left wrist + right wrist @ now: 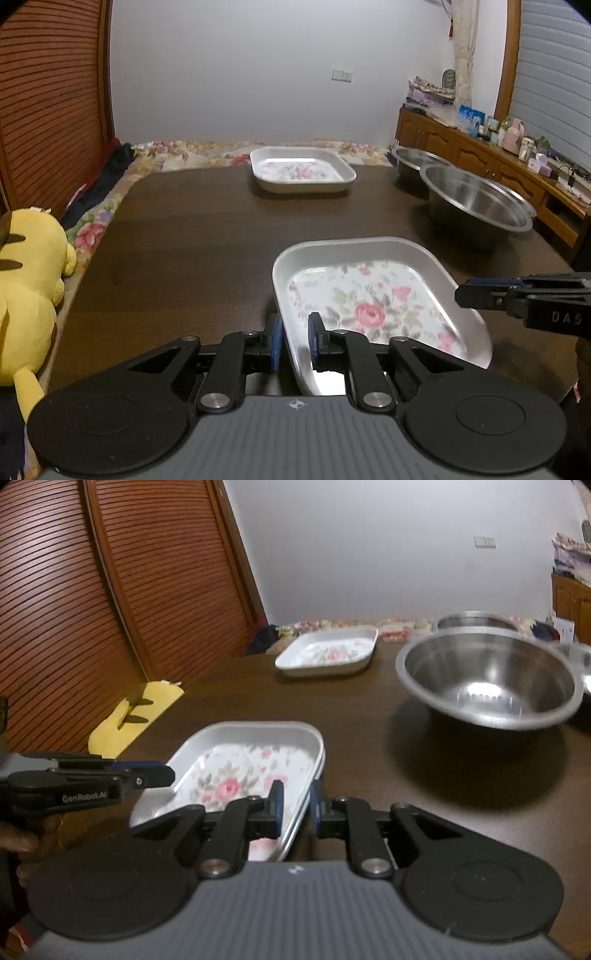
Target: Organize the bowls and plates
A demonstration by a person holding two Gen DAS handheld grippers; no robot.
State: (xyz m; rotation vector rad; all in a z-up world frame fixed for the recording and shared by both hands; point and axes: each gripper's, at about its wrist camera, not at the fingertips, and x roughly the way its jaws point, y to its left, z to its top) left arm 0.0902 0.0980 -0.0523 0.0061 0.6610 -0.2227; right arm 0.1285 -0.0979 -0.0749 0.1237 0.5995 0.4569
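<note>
Now we note: left gripper [295, 341] pinching near plate [369, 295] rim | right gripper [297, 806] pinching its opposite rim | table [184, 240].

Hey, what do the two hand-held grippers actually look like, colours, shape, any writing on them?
Both look alike: the left hand-held gripper and the right hand-held gripper have a ribbed grey body, two round black discs, black linkage arms with silver pivot pins, and blue finger pads. Seen side-on, the left one carries white lettering reading GenRobot.AI; the right one shows the letters DAS. No cables are visible.
</note>
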